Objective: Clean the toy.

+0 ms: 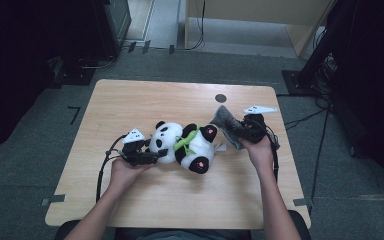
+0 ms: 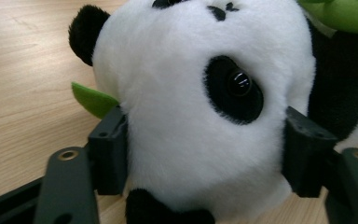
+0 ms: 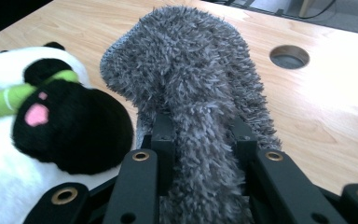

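A black-and-white plush panda [image 1: 182, 145] with a green leaf at its neck lies on its back in the middle of the wooden table [image 1: 145, 100]. My left gripper [image 1: 161, 154] comes in from the left. In the left gripper view its pads [image 2: 112, 154] press into both sides of the panda's white head [image 2: 191, 116]. My right gripper [image 1: 237, 129] is just right of the panda's feet, shut on a grey fuzzy cloth [image 1: 226, 120]. In the right gripper view the cloth [image 3: 191, 70] stands up out of the jaws, beside a black foot with a pink sole [image 3: 65, 126].
A round cable hole [image 1: 221, 98] sits in the table behind the cloth, also in the right gripper view [image 3: 289, 57]. Bare wood spreads along the far and near sides. Dark equipment and cables stand on the floor beyond the table edges.
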`<state>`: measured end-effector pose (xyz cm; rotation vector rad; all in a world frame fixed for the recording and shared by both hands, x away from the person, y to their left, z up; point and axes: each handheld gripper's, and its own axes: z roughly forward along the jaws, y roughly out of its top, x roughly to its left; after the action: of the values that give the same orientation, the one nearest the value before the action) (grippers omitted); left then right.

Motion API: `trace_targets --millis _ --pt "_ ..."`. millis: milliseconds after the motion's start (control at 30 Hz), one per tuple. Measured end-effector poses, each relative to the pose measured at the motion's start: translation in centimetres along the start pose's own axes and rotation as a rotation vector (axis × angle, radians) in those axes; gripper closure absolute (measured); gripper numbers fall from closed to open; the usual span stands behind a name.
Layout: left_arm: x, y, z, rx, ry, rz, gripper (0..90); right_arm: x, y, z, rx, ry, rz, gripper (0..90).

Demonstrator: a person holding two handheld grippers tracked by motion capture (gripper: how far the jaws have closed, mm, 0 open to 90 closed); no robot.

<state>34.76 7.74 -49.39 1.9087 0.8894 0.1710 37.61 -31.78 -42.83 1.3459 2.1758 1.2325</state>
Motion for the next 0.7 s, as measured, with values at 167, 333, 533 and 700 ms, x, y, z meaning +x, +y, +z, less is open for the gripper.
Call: trace_targets --millis 167,333,533,700 --pt "-0.3 0.1 -0.2 0.005 0.021 -0.011 36.0 1.0 1.3 0.4 -0.013 0.018 -0.022 71.2" --pt "-0.3 0.3 -0.2 0.003 0.037 -0.041 39.4 2.2 2.6 0.5 0.003 0.029 -0.044 71.1" --pt "0.3 0.3 -0.8 -0.017 0.103 -0.092 40.4 3.8 5.6 0.7 0.028 0.038 -0.083 71.2" --pt "-0.1 -0.1 -0.9 -0.024 0.119 -0.074 34.2 5.7 7.6 1.7 0.029 0.080 -0.126 71.1"
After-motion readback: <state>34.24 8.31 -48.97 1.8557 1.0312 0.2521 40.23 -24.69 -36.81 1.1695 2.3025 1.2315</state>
